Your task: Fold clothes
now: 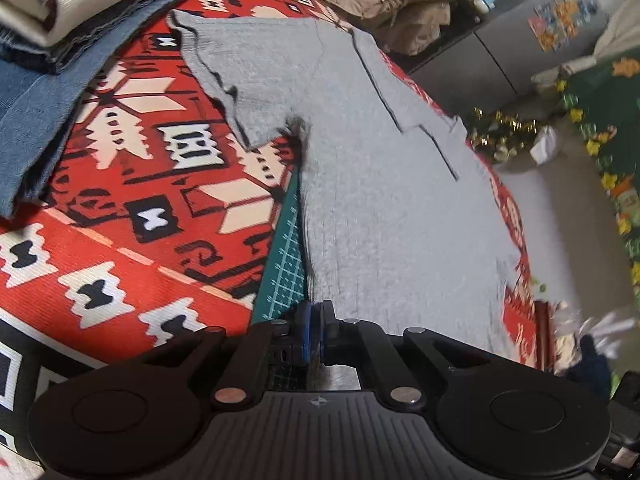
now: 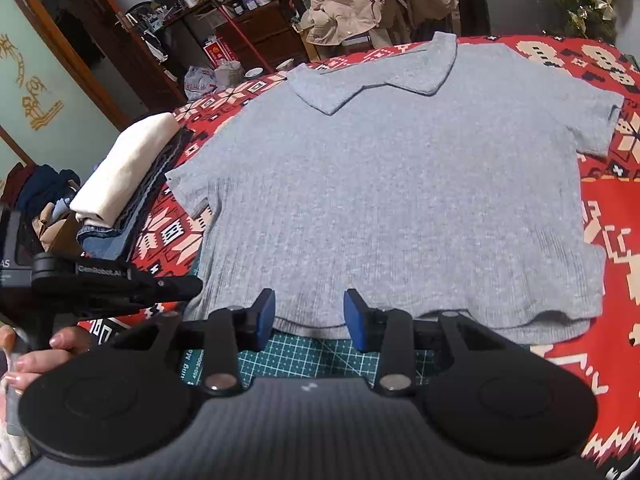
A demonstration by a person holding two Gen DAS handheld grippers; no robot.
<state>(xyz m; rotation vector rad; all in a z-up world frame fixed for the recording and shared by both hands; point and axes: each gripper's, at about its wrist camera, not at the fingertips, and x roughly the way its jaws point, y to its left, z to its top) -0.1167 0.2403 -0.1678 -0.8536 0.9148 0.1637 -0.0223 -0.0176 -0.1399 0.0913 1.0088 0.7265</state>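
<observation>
A grey ribbed polo shirt [image 2: 400,200] lies flat, collar at the far side, on a red patterned cloth [image 2: 608,320]. My right gripper [image 2: 311,314] is open, its blue pads [image 2: 266,312] straddling the near hem at the middle. In the left wrist view the shirt [image 1: 380,160] stretches away from my left gripper [image 1: 314,320], whose blue pads are pressed together on the shirt's near left hem corner. The right wrist view also shows the left gripper [image 2: 196,286] at that corner, held by a person's hand [image 2: 36,356].
A green cutting mat [image 2: 312,356] shows under the near hem. A stack of folded clothes [image 2: 124,168], cream on top of denim, sits left of the shirt. Beige coats [image 2: 360,0] hang behind the table, with cluttered shelves and floor beyond.
</observation>
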